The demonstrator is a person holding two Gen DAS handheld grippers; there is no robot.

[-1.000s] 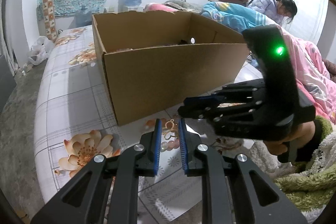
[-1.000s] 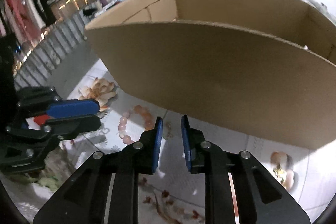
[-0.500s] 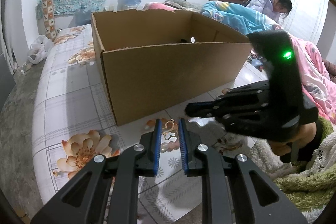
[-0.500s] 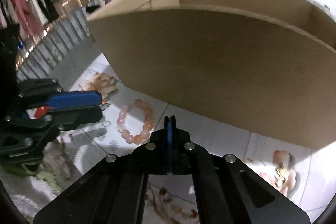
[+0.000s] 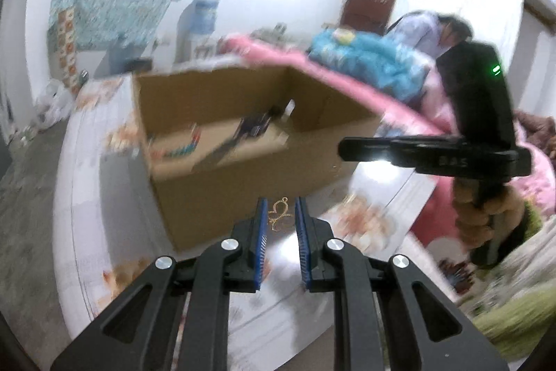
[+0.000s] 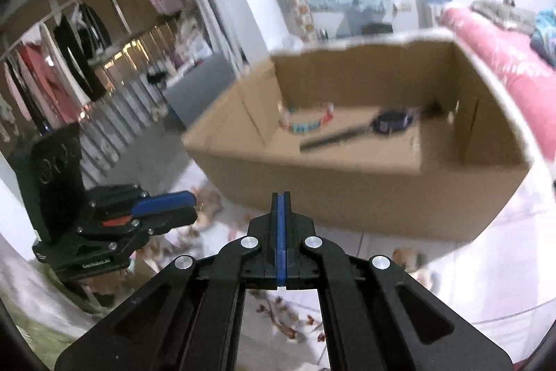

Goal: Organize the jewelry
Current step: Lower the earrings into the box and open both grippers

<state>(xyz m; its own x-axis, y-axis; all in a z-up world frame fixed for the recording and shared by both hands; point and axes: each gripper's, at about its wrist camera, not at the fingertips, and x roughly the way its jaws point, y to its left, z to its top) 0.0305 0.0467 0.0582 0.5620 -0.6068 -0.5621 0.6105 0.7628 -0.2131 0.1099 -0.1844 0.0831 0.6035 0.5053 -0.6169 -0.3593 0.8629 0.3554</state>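
Observation:
My left gripper is shut on a small gold filigree pendant, held between the blue pads in the air in front of the cardboard box. My right gripper is fully shut; nothing shows between its pads. It hovers before the box's near wall and also appears at the right of the left wrist view. Inside the box lie a beaded bracelet and a dark watch-like piece. Both views are motion-blurred.
The box stands on a floral-patterned bed sheet. A pink and blue quilt and a seated person are behind it. A clothes rack is at the left of the right wrist view.
Both grippers have risen from the sheet, so the box interior now shows. The left gripper lifted the gold pendant off the sheet. The right gripper closed half a second ago and stays shut.

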